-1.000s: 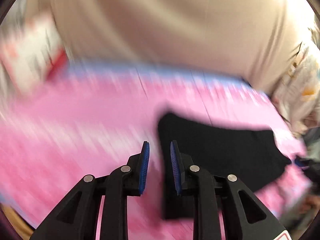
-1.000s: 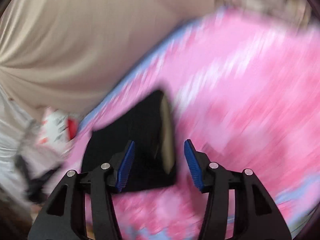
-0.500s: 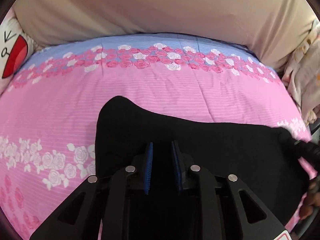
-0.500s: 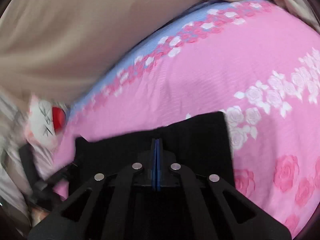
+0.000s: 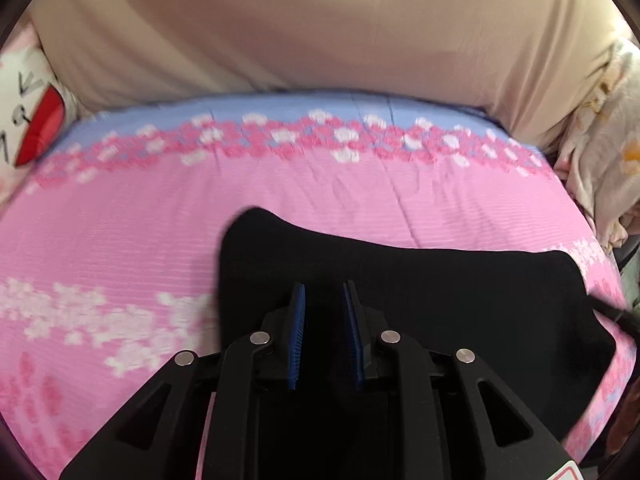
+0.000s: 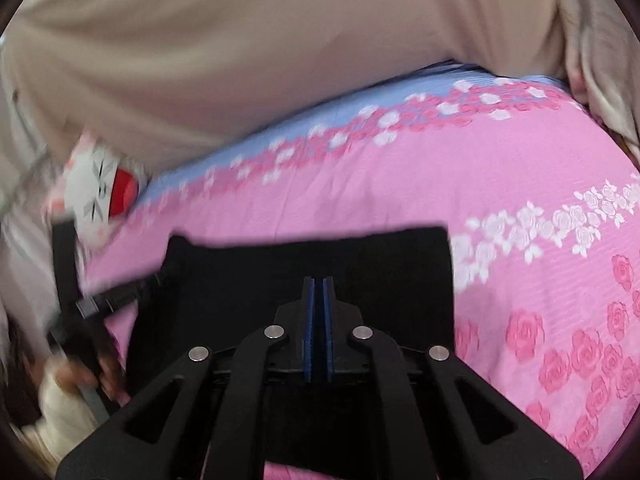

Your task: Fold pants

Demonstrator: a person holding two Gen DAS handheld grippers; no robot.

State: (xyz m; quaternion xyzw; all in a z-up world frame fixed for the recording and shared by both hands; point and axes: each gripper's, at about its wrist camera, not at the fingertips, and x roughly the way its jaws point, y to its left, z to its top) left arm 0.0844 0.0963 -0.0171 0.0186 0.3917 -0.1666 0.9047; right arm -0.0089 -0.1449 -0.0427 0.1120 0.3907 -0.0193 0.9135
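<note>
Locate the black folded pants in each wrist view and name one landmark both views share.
Left wrist view: the black folded pants fill the lower centre and right, on the pink floral bedsheet.
Right wrist view: the pants lie low in the centre, reaching left.
Shared landmark: the white cushion with a red patch, at the left edge in both.

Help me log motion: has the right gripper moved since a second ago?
Yes. The right gripper has swung over the black pants, with its pads meeting, judged against the pink bedsheet.
</note>
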